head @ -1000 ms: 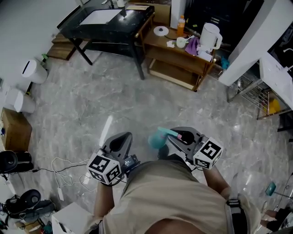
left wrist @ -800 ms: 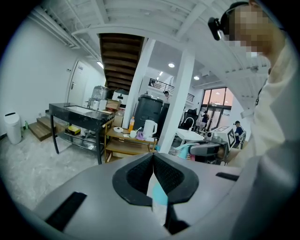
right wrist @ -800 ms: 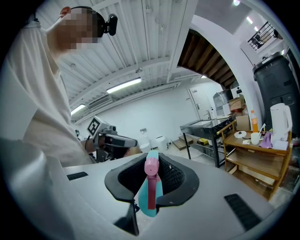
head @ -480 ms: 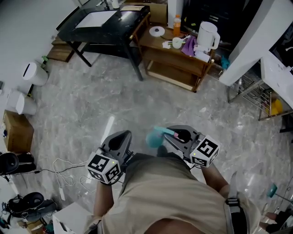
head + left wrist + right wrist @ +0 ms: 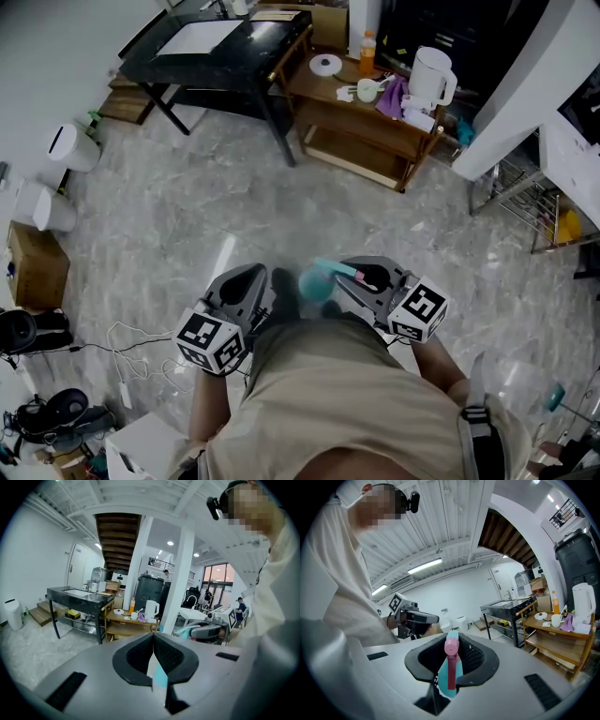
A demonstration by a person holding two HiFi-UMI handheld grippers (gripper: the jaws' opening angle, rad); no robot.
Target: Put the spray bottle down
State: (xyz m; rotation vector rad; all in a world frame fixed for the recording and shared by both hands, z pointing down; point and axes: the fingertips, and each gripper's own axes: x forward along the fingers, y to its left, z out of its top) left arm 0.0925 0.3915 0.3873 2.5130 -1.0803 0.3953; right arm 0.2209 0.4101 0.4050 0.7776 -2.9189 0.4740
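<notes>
Two handheld grippers hover close in front of the person's torso, above a grey marbled floor [image 5: 187, 216]. The right gripper [image 5: 345, 277] is clamped on the spray bottle [image 5: 319, 282]. In the right gripper view its dark ribbed pads [image 5: 474, 657] press on either side of the bottle's neck. The pink spray head [image 5: 451, 647] faces the camera and the teal body hangs below the pads. From the head view, the teal body juts out of that gripper toward the left gripper [image 5: 257, 275], near it but not touching. The bottle is up in the air and rests on nothing.

The left gripper has its jaws brought together, their tips meeting in a thin line in its own view, with no object between them. Each gripper carries a marker cube, the left cube [image 5: 212, 340] by the person's hip and the right cube [image 5: 419, 310] on the other side.

Well apart from both grippers, at the far edge of the floor, stands a black table [image 5: 234, 47]. Just beside it is a wooden side table [image 5: 361, 112] that holds a white kettle [image 5: 433, 75], an orange bottle [image 5: 367, 52], a mug [image 5: 367, 89] and a purple cloth [image 5: 392, 94]. White bins [image 5: 70, 145] stand along the left wall, with a cardboard box [image 5: 33, 267] nearer, and white cables [image 5: 131, 347] trail on the floor beside the left gripper
</notes>
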